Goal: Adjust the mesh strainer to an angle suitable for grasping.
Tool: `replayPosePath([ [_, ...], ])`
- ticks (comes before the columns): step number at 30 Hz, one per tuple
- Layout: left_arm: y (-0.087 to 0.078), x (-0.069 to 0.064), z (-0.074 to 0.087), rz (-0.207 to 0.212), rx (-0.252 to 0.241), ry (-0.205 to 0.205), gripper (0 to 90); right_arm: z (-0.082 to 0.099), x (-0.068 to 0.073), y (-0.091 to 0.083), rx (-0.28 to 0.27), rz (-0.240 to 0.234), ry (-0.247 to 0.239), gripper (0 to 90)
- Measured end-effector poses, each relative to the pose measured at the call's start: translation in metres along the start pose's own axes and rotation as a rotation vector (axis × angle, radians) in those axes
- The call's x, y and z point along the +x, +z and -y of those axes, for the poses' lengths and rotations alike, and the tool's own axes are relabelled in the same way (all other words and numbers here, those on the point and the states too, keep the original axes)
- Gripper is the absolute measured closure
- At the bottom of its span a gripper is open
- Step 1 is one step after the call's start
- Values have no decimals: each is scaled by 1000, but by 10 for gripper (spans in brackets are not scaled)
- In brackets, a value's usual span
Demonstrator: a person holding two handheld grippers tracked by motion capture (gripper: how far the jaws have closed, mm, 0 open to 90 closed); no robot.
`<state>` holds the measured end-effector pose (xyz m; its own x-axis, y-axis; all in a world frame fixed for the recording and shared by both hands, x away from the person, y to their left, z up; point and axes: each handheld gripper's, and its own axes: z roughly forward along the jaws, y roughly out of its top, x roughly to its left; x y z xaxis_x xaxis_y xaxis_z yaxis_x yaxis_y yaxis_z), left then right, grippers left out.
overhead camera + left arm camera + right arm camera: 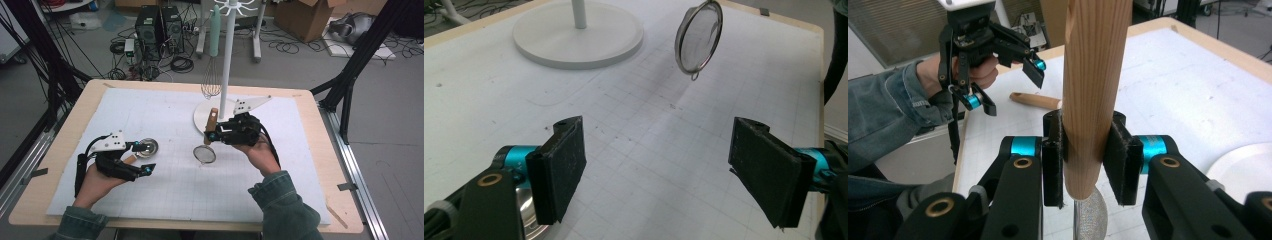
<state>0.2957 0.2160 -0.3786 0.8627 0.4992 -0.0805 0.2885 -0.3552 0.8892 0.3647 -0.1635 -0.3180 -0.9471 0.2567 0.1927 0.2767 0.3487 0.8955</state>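
I count two grippers (145, 157) (212, 132), two strainers (205, 154) (147, 146), one whisk (212, 82) and one white stand (227, 55) on one mat (175, 200); beyond the table (330, 165), two computer towers (149, 25) (171, 22) and one cardboard box (307, 15)

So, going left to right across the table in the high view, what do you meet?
Left gripper, open → small metal strainer lying by it → mesh strainer hanging from its wooden handle → right gripper, shut on that handle.
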Motion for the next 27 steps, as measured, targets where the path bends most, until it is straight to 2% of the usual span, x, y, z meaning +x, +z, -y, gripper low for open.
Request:
replayPosePath([
  [18, -5, 6, 2, -17, -11, -16, 180, -29, -16, -21, -3, 34, -21, 720],
  [27, -8, 8, 2, -24, -14, -16, 178, -56, -21, -33, 0, 49, -51, 720],
])
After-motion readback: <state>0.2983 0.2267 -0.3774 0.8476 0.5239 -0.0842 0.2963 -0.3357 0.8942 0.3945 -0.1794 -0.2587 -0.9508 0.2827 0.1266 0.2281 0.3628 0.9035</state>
